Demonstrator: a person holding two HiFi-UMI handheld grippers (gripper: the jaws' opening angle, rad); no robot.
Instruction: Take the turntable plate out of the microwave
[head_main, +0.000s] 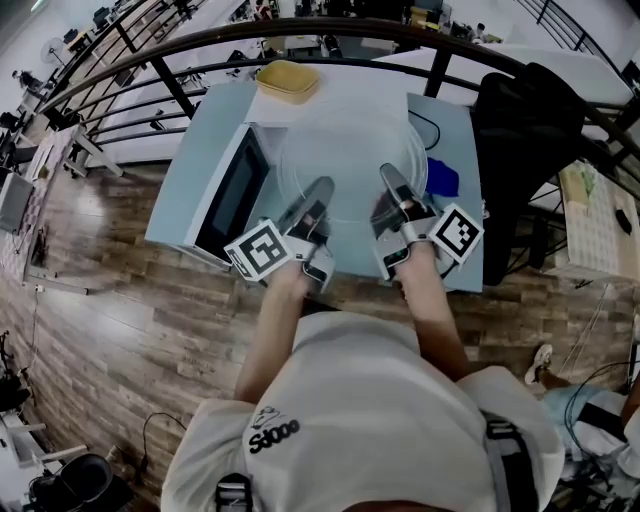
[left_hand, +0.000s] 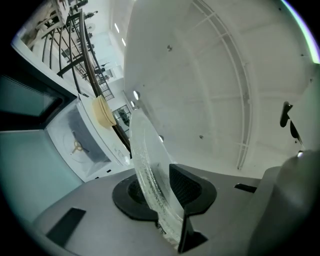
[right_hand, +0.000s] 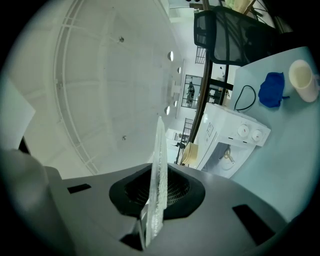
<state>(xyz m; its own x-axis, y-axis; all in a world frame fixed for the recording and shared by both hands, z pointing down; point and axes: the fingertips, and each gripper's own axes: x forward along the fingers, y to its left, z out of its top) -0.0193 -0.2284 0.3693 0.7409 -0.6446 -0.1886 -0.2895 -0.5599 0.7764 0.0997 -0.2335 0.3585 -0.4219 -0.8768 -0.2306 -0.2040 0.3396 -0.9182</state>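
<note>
Glass rim sits pinched in each grip. The left hand-held gripper (head_main: 318, 192) has its jaws narrowed onto the near-left edge of the turntable plate (head_main: 350, 150). The right hand-held gripper (head_main: 392, 185) clamps the near-right edge with an even slimmer gap. The plate is clear, round and thin, with a pebbled texture along its rim, and black ribbed pads (left_hand: 185, 187) press on its faces. It hangs in the air between the two grippers, outside the microwave (head_main: 240, 185) and over the pale blue worktop (head_main: 185, 170). The white microwave's door stands open, and its cavity shows a small three-armed hub (left_hand: 76, 146). A yellow bowl (head_main: 287, 80) lies at the far side, near the dark curved railings (head_main: 200, 45). Wooden plank floor (head_main: 120, 330) surrounds the worktop.
</note>
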